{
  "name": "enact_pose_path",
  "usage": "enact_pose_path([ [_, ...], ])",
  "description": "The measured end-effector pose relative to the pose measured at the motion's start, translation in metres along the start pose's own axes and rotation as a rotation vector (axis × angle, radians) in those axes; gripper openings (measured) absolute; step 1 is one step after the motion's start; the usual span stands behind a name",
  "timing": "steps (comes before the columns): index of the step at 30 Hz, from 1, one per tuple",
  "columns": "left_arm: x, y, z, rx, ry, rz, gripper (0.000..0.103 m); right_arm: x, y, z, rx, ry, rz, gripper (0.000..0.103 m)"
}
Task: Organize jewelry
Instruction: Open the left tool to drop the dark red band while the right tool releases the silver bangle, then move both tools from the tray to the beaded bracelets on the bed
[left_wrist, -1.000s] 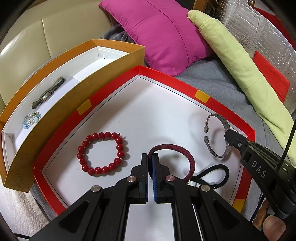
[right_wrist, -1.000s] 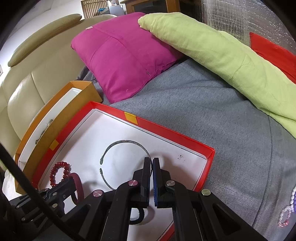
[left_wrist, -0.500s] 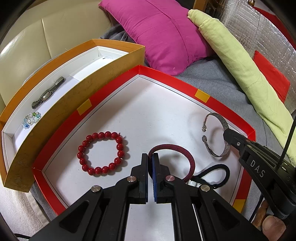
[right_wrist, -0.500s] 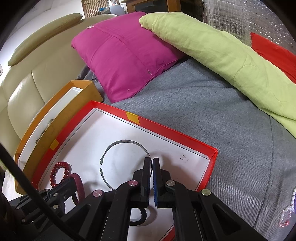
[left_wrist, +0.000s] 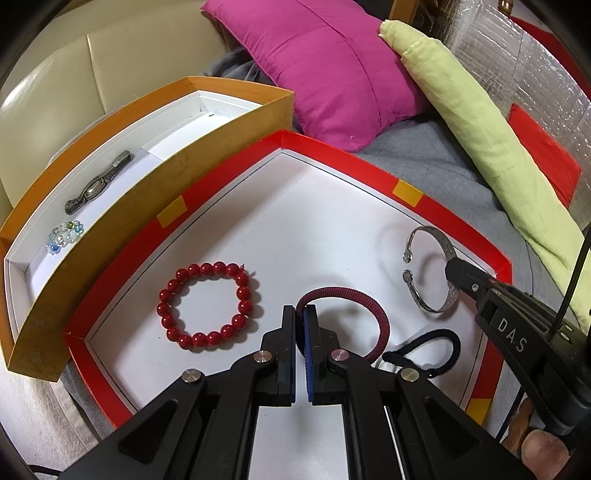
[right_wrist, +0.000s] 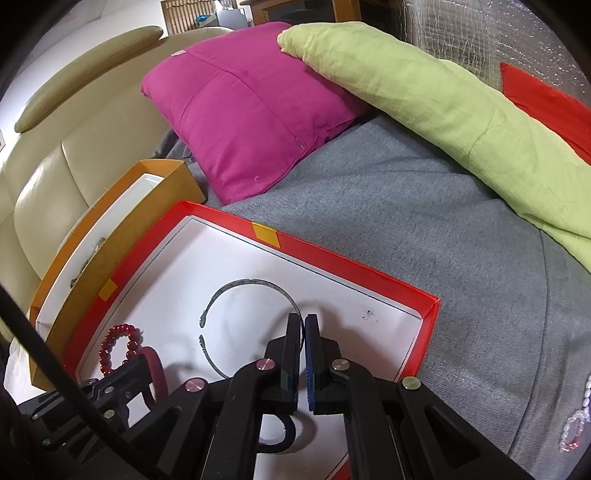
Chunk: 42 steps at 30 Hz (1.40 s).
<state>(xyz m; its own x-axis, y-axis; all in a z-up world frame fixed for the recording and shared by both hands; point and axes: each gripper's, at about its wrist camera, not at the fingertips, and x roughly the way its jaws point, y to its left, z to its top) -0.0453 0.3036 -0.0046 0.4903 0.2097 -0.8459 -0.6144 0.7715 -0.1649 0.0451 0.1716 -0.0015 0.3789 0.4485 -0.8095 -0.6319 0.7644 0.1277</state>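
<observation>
cream leather sofa (right_wrist: 55, 155) behind a magenta cushion (right_wrist: 243, 110) and green bolster (right_wrist: 424, 96) on grey fabric (right_wrist: 424, 221).

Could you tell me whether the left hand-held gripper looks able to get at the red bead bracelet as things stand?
Probably yes. The red bead bracelet lies flat and alone on the red tray's white floor, just left of the shut left hand-held gripper. Nothing covers it; the jaws must open first.

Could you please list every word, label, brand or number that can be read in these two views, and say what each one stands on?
"DAS": white capital letters on the black body of the right tongs, seen in the left wrist view.
No other text shows: the yellow tape patches on the red tray are blank, and the orange box bears no print.
</observation>
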Motion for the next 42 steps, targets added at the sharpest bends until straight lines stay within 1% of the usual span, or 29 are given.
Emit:
enact_pose_path([
  [4, 0.001, 0.003, 0.000, -0.013, 0.006, 0.006, 0.004, 0.003, 0.000, -0.001, 0.007, 0.013, 0.009, 0.004],
  [6, 0.000, 0.004, 0.001, -0.025, 0.004, 0.006, 0.004, 0.003, -0.001, -0.001, 0.018, 0.009, 0.019, 0.007],
  [10, -0.002, 0.010, 0.002, -0.057, 0.001, 0.017, 0.006, 0.002, -0.004, -0.001, 0.036, 0.005, 0.020, 0.007],
  [12, -0.003, 0.014, 0.003, -0.080, 0.001, 0.021, 0.019, -0.002, -0.008, -0.001, 0.045, -0.005, 0.021, 0.007],
  [13, -0.006, 0.016, 0.003, -0.094, -0.013, 0.021, 0.028, -0.005, -0.010, -0.001, 0.051, -0.012, 0.020, 0.007],
  [15, -0.012, 0.017, 0.004, -0.106, -0.049, 0.037, 0.033, -0.014, -0.016, -0.001, 0.071, -0.035, 0.020, 0.008],
  [17, -0.019, 0.016, 0.004, -0.111, -0.091, 0.059, 0.049, -0.026, -0.026, -0.002, 0.103, -0.058, 0.017, 0.010],
  [18, -0.022, 0.015, 0.004, -0.114, -0.109, 0.061, 0.052, -0.032, -0.031, -0.003, 0.119, -0.069, 0.019, 0.014],
  [19, -0.026, 0.013, 0.004, -0.115, -0.129, 0.059, 0.054, -0.040, -0.038, -0.005, 0.137, -0.084, 0.021, 0.021],
  [20, -0.029, 0.011, 0.004, -0.115, -0.146, 0.057, 0.057, -0.048, -0.044, -0.006, 0.146, -0.096, 0.018, 0.026],
  [21, -0.031, 0.009, 0.003, -0.113, -0.160, 0.057, 0.059, -0.056, -0.050, -0.010, 0.151, -0.112, 0.009, 0.037],
  [22, -0.035, 0.005, 0.002, -0.109, -0.178, 0.055, 0.063, -0.066, -0.058, -0.013, 0.158, -0.128, -0.006, 0.051],
  [24, -0.040, -0.001, 0.001, -0.096, -0.201, 0.041, 0.063, -0.088, -0.077, -0.026, 0.181, -0.163, -0.040, 0.062],
  [26, -0.044, -0.012, 0.000, -0.078, -0.226, 0.024, 0.064, -0.106, -0.098, -0.041, 0.199, -0.177, -0.070, 0.062],
  [29, -0.047, -0.031, -0.002, -0.044, -0.249, -0.007, 0.064, -0.133, -0.137, -0.073, 0.244, -0.183, -0.132, 0.062],
  [31, -0.050, -0.049, -0.008, -0.004, -0.259, -0.026, 0.064, -0.148, -0.165, -0.093, 0.282, -0.178, -0.171, 0.062],
  [34, -0.054, -0.075, -0.019, 0.060, -0.269, -0.049, 0.064, -0.160, -0.201, -0.115, 0.325, -0.158, -0.224, 0.061],
  [36, -0.055, -0.097, -0.029, 0.120, -0.268, -0.073, 0.064, -0.166, -0.231, -0.128, 0.372, -0.143, -0.253, 0.060],
  [39, -0.054, -0.128, -0.043, 0.207, -0.256, -0.097, 0.064, -0.169, -0.273, -0.138, 0.455, -0.127, -0.273, 0.049],
  [42, -0.051, -0.156, -0.055, 0.277, -0.235, -0.116, 0.064, -0.168, -0.307, -0.142, 0.520, -0.110, -0.291, 0.040],
])
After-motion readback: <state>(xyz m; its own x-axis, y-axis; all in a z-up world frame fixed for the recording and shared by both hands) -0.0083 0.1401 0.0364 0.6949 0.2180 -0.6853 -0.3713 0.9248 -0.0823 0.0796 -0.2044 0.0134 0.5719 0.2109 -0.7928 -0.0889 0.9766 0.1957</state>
